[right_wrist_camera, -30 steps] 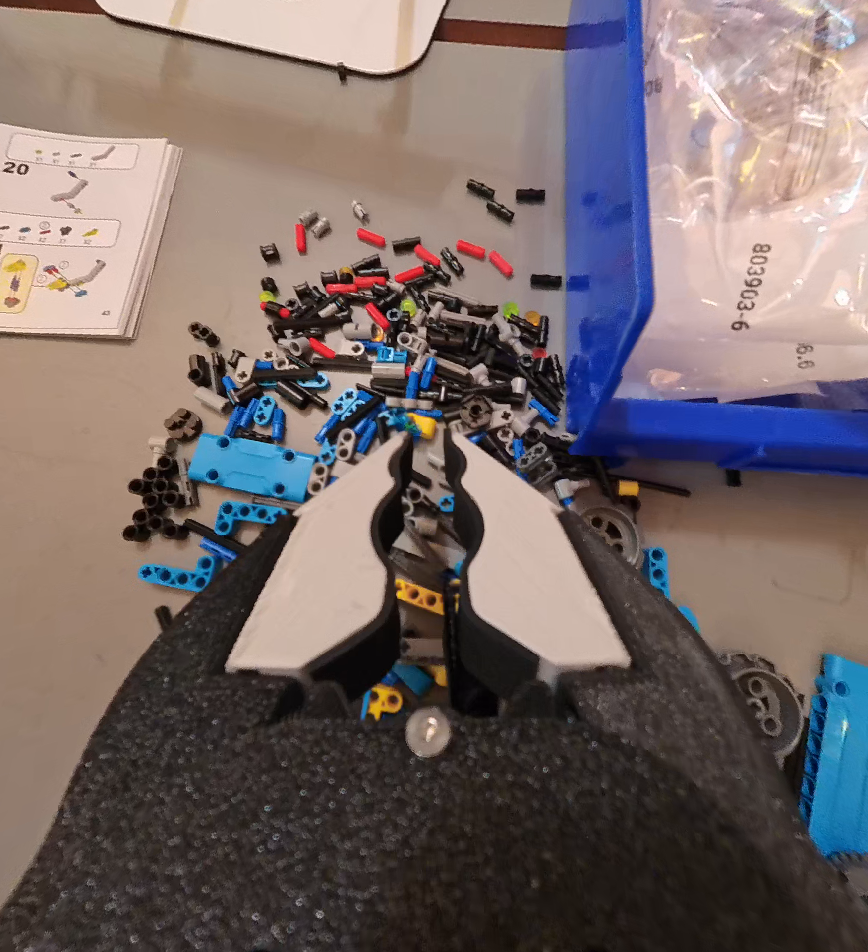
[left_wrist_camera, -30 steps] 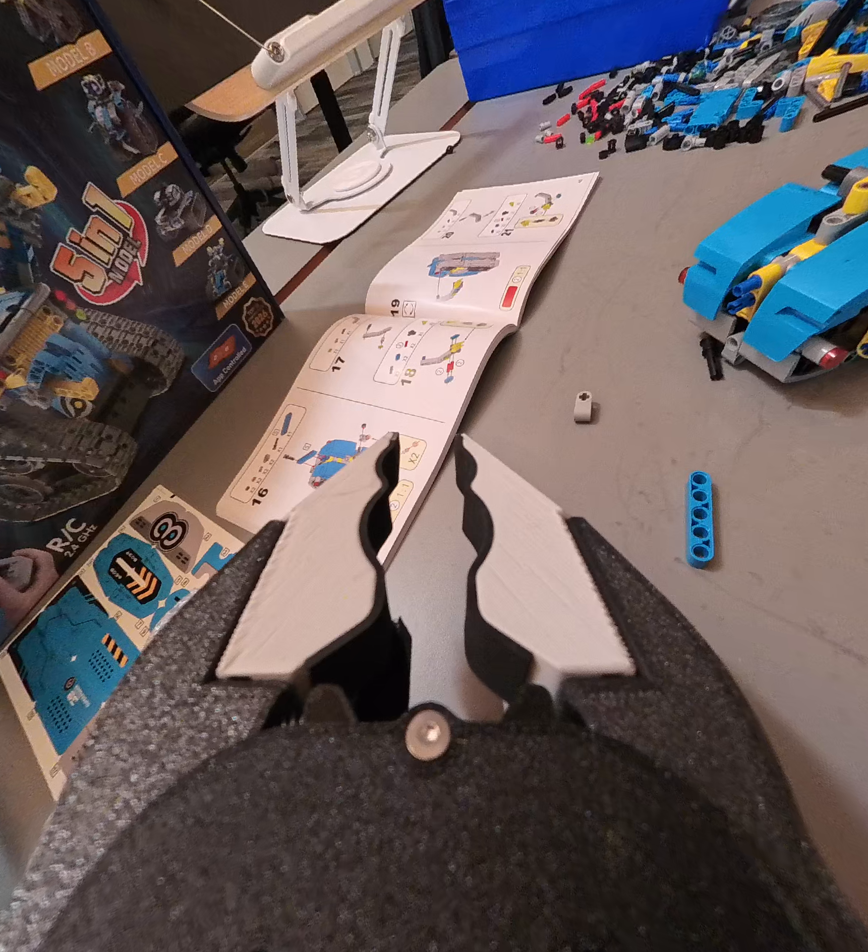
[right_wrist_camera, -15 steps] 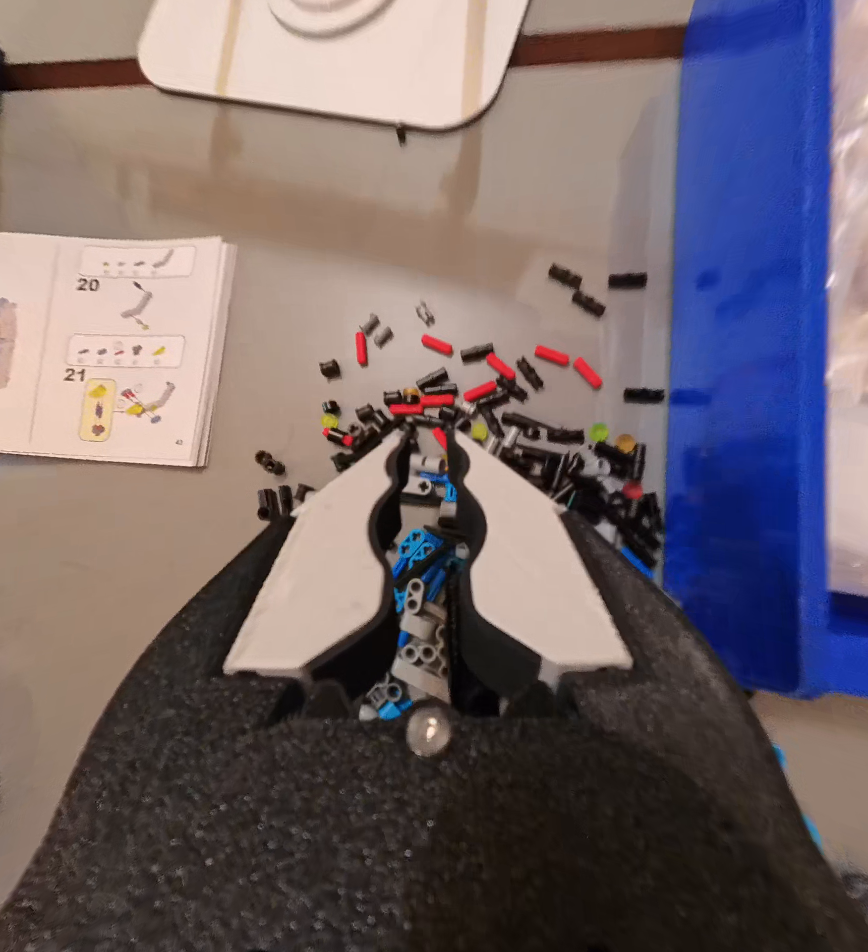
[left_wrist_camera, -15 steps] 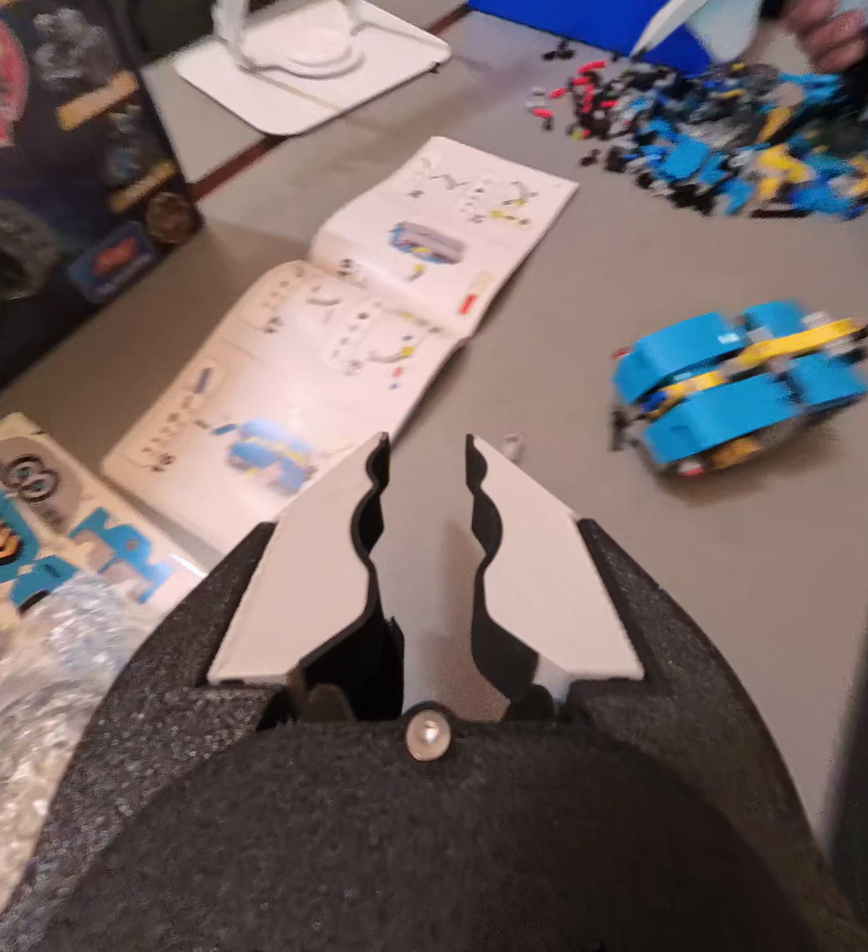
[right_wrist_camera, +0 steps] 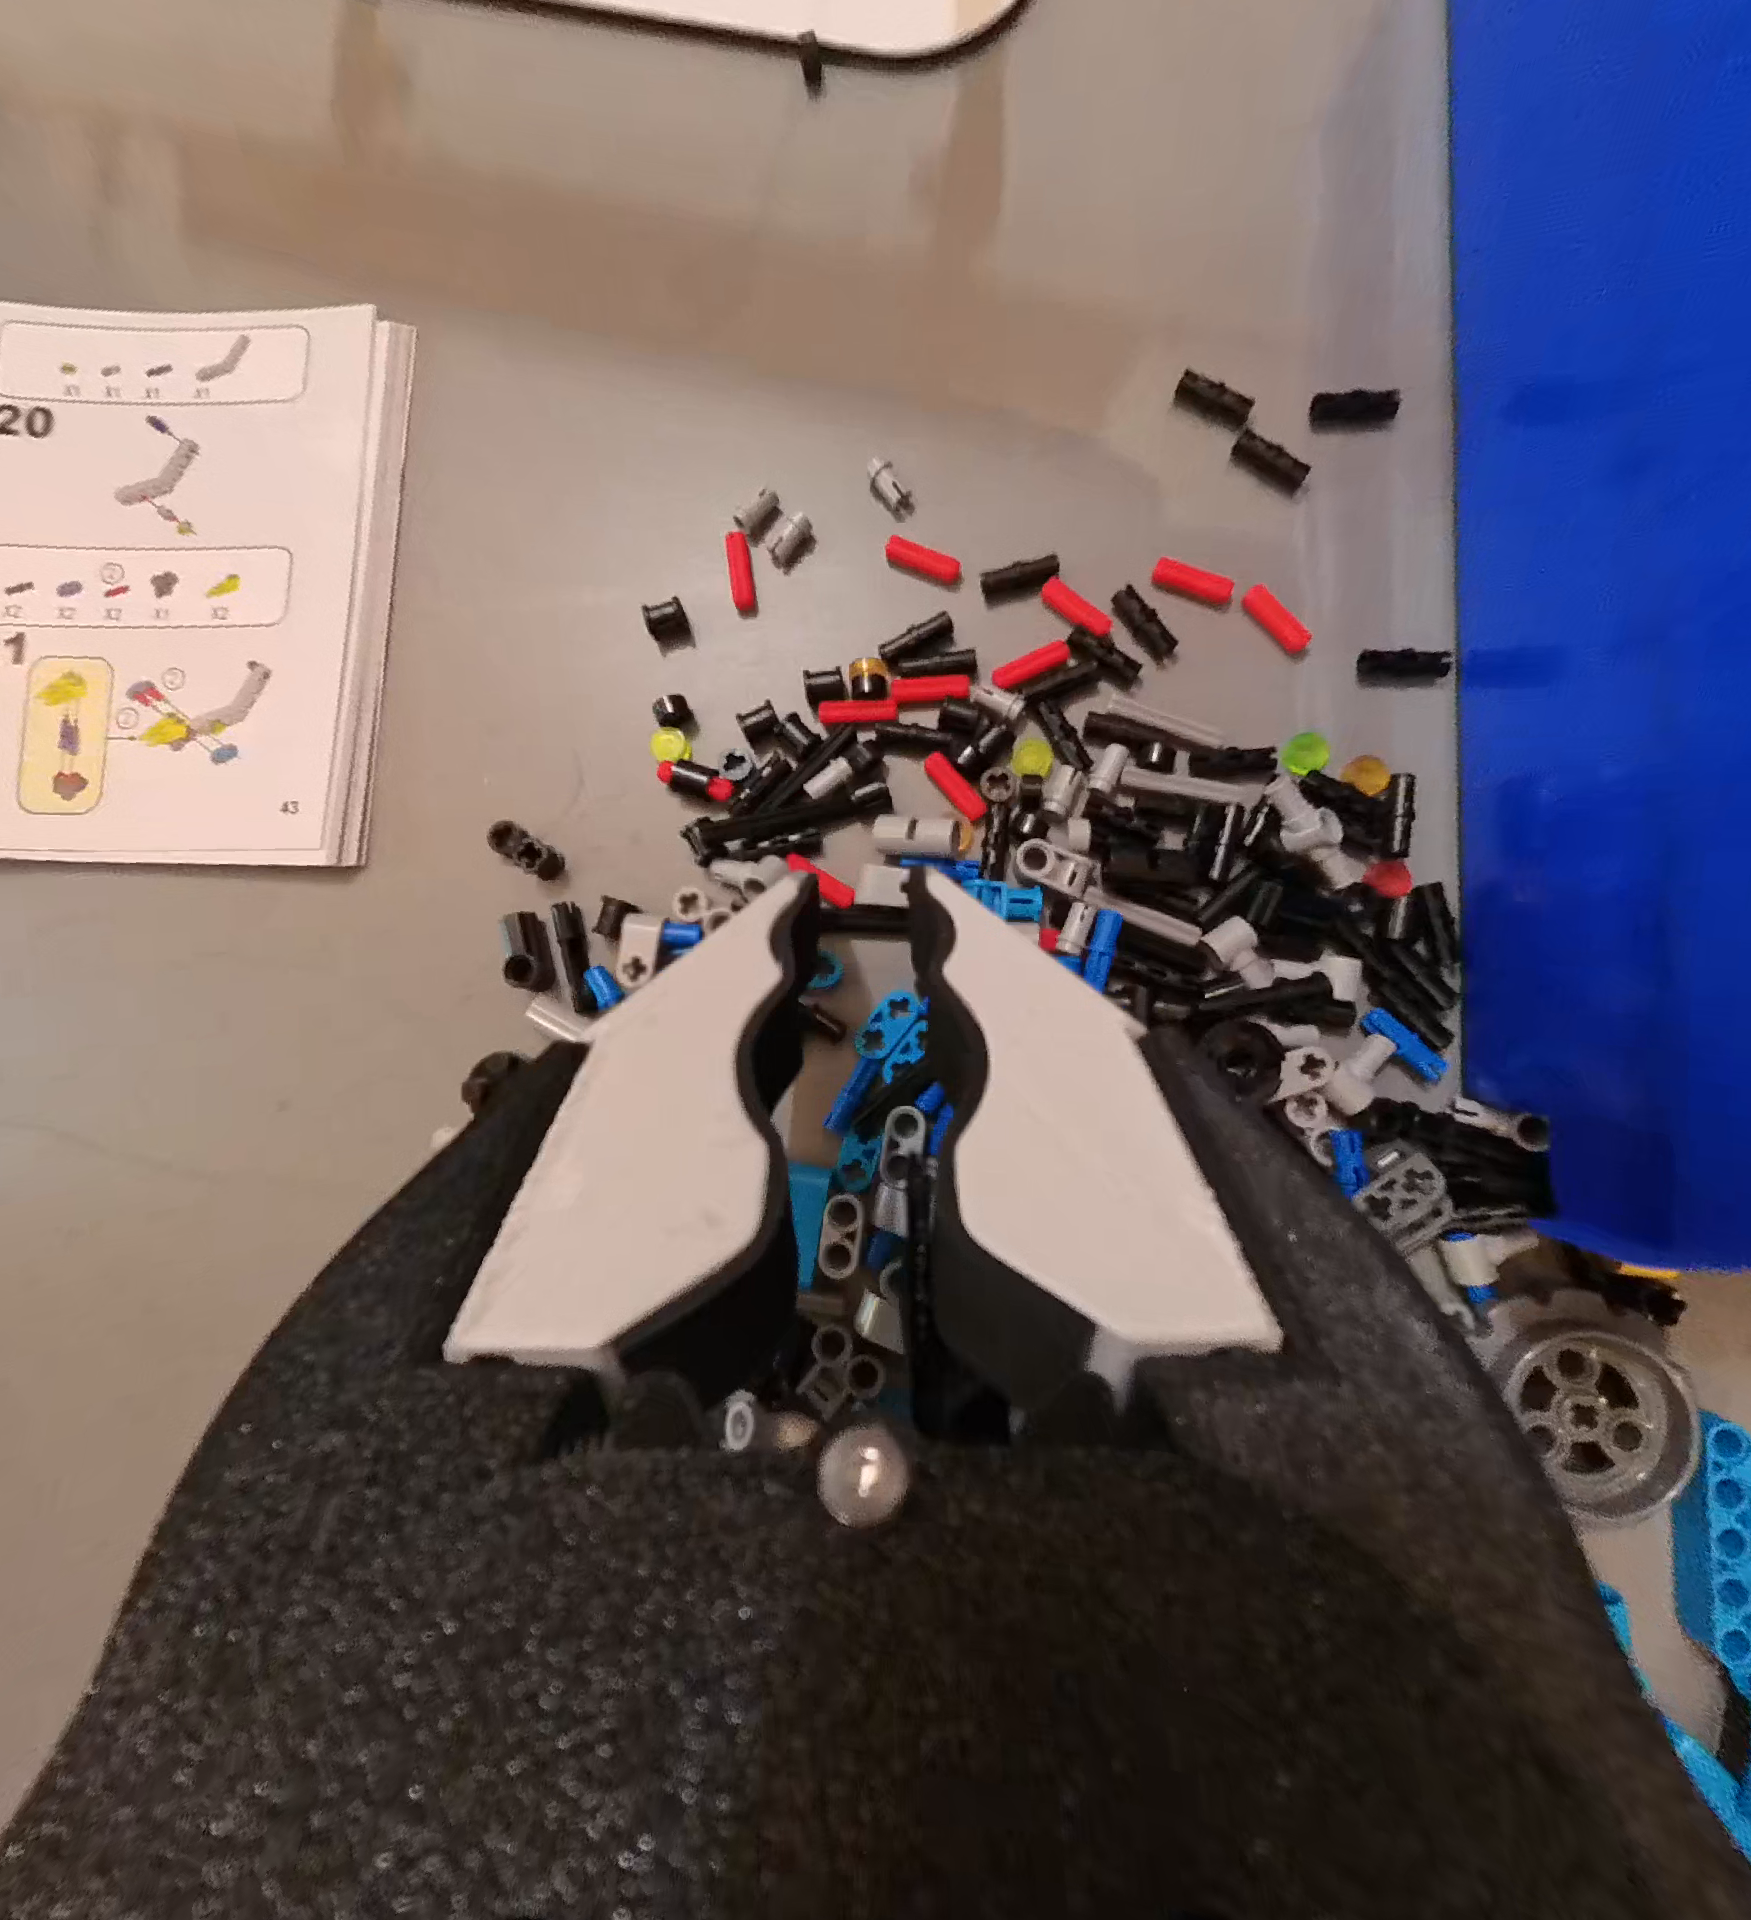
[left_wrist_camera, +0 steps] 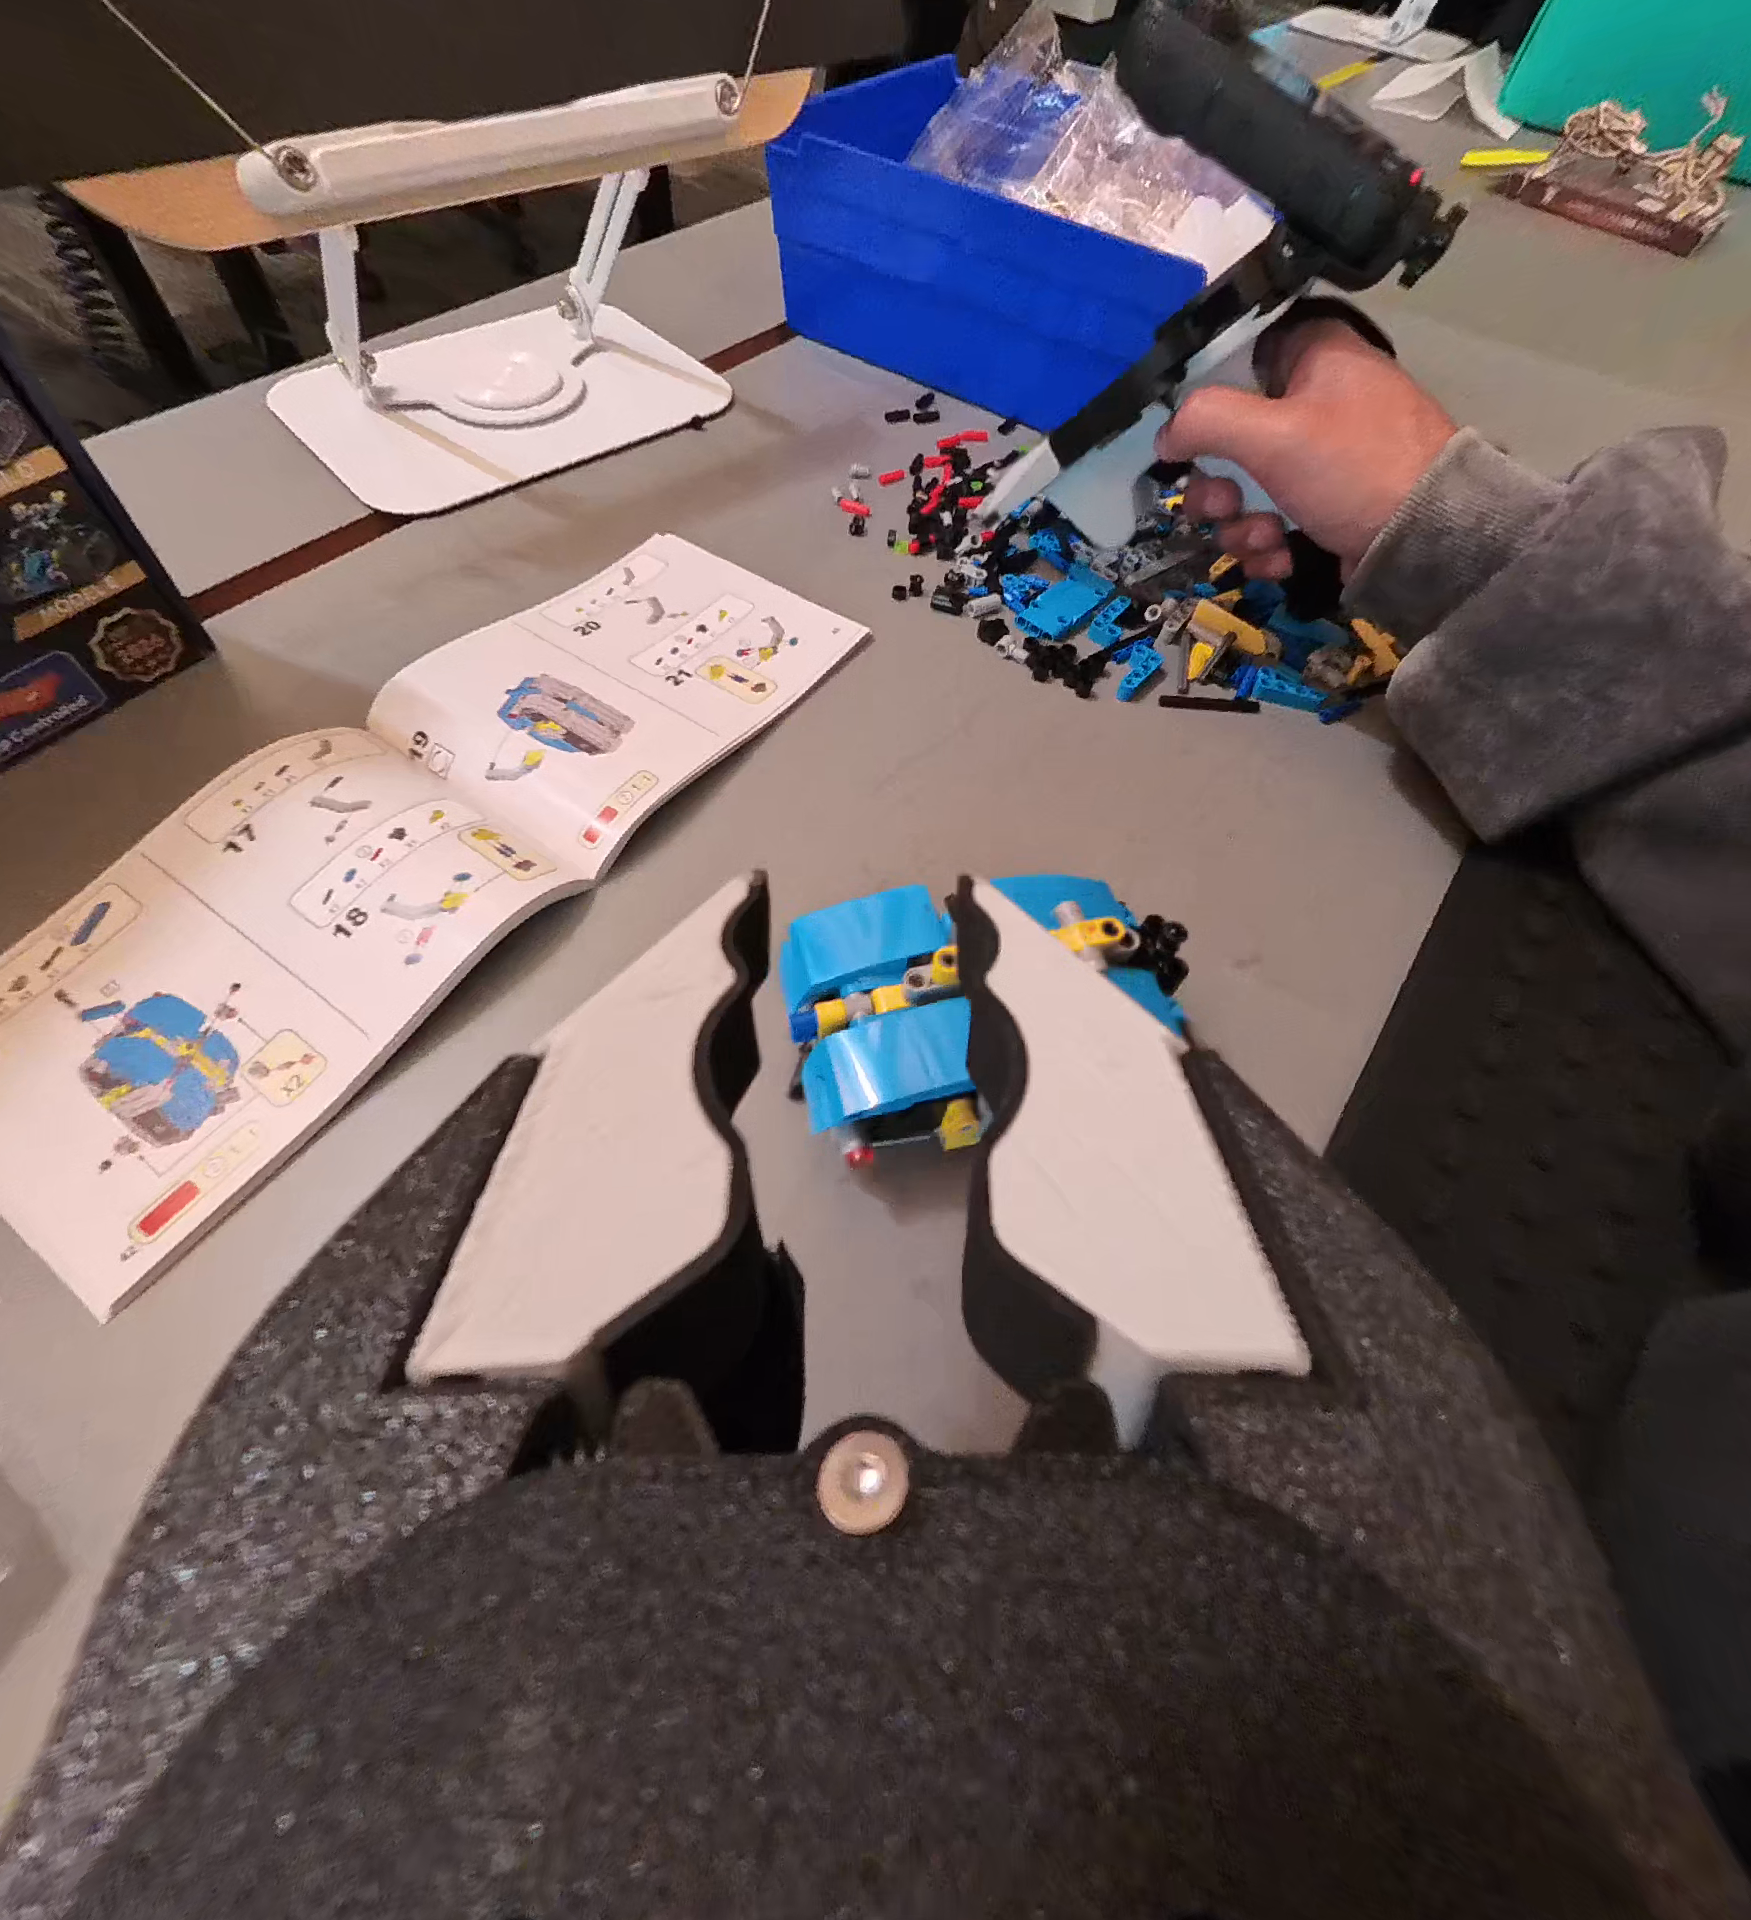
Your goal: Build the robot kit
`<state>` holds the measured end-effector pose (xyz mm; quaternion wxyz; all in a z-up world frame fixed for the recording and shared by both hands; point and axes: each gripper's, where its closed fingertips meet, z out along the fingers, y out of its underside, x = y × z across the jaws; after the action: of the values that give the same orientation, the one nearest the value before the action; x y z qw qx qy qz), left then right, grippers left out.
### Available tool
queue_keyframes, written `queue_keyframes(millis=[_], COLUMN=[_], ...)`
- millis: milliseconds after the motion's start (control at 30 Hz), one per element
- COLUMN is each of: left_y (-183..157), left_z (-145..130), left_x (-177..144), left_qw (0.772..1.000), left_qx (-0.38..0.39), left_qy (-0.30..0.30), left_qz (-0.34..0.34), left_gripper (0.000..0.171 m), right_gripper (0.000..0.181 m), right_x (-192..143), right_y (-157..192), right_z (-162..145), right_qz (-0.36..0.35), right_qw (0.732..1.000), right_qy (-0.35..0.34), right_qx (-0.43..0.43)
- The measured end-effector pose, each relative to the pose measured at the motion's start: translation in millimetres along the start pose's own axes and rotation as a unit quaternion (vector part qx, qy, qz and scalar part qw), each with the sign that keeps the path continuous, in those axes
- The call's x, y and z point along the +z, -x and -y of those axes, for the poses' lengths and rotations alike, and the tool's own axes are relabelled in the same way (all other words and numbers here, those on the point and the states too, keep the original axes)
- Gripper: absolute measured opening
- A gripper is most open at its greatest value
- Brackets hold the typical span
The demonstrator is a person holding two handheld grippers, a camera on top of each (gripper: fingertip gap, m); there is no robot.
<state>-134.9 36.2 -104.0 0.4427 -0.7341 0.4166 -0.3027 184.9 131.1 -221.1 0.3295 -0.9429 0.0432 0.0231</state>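
My left gripper [left_wrist_camera: 860, 888] is open and empty, held above the grey table [left_wrist_camera: 1110, 810]. A small blue and yellow brick model [left_wrist_camera: 881, 1029] lies on the table below the gap between its fingers, untouched. My right gripper [right_wrist_camera: 860, 883] is open by a narrow gap and holds nothing. It hovers low over a pile of small black, red, grey and blue parts [right_wrist_camera: 1110, 831]. In the left wrist view the right gripper [left_wrist_camera: 1058, 488] shows far off in a person's hand [left_wrist_camera: 1318, 447], tips over the same pile [left_wrist_camera: 1089, 613].
An open instruction booklet [left_wrist_camera: 383, 883] lies left of the model; its page edge shows in the right wrist view [right_wrist_camera: 144, 582]. A blue bin [left_wrist_camera: 954, 270] with plastic bags stands behind the pile. A white stand [left_wrist_camera: 497, 395], a dark box [left_wrist_camera: 9, 582], a grey wheel [right_wrist_camera: 1588, 1423]. Some 35 cm of space lies between my two pairs of fingers. My right gripper's tips are some 15 cm from the grey wheel [right_wrist_camera: 1588, 1423].
My left gripper has swung right from the booklet to above the blue model. My right gripper has moved forward over the pile toward the small pins, and its gap has widened slightly.
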Motion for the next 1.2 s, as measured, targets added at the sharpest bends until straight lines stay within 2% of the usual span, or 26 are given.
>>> queue_keyframes(millis=[233,633,700,767,833,967,1100,1167,1200], left_y=[27,28,30,30,27,19,8,2,1], left_z=[-5,-3,-2,-3,-2,21,56,65,64], left_x=[-11,-13,-15,-18,-20,-18,-14,-14,-14], left_qw=[0.999,0.999,0.999,1.0,1.0,0.991,0.95,0.93,0.927], left_qx=[0.007,0.009,0.006,-0.003,-0.023,-0.118,-0.251,-0.282,-0.284], left_qy=[0.017,0.01,0.008,0.007,0.003,-0.024,-0.044,-0.043,-0.038], left_qz=[0.03,0.03,0.032,0.029,0.013,-0.054,-0.179,-0.231,-0.24], left_gripper=[0.036,0.035,0.035,0.035,0.035,0.034,0.034,0.034,0.033], right_gripper=[0.021,0.015,0.015,0.015,0.015,0.015,0.015,0.015,0.015], right_x=[1,5,-2,-18,-41,-95,-140,-156,-162], right_y=[-2,-5,-3,4,32,129,245,284,299], right_z=[0,-6,0,16,33,51,35,27,23], right_qz=[-0.014,-0.017,-0.016,-0.025,-0.013,0.032,0.148,0.183,0.205], right_qw=[1.0,1.0,1.0,0.997,0.983,0.919,0.848,0.821,0.812], right_qy=[-0.002,0.018,0.0,-0.047,-0.115,-0.26,-0.349,-0.372,-0.378], right_qx=[-0.006,-0.008,-0.023,-0.062,-0.143,-0.296,-0.371,-0.392,-0.396])
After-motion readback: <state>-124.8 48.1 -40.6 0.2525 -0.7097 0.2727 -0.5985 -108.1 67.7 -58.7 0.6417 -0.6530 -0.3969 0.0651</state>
